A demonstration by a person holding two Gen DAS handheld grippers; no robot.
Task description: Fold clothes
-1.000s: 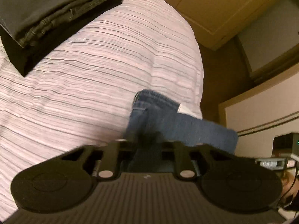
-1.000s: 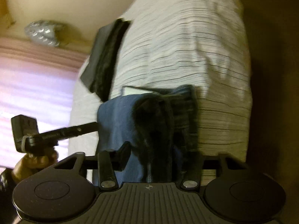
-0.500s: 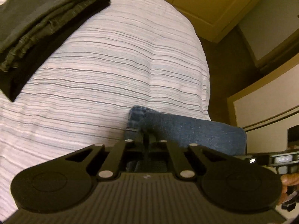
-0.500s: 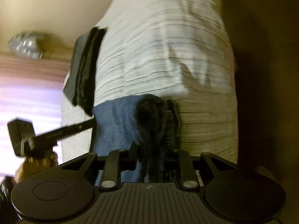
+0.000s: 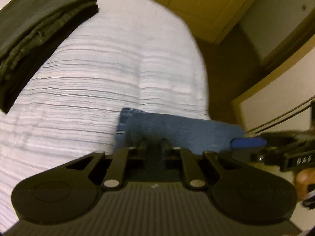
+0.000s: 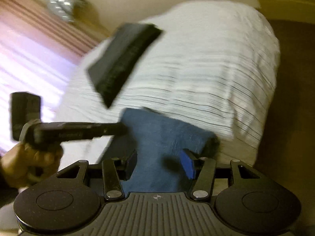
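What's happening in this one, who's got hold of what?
A person with a gripper in each hand is folding blue jeans on a striped bedspread. The left gripper is pinched shut on the denim. The right gripper has just been opening; its jaws stand apart with denim between them, the pads off it. A dark folded garment lies farther up the bed.

A bed (image 5: 98, 74) stands here with a white cover that has thin dark stripes. Beside it the floor (image 6: 291, 118) is brown. A wooden door (image 5: 206, 5) in a yellowish tone is behind the bed. Near the wall lies a shiny silver object (image 6: 61, 2), too blurred to identify. Pink curtains (image 6: 29, 45) glow with light.
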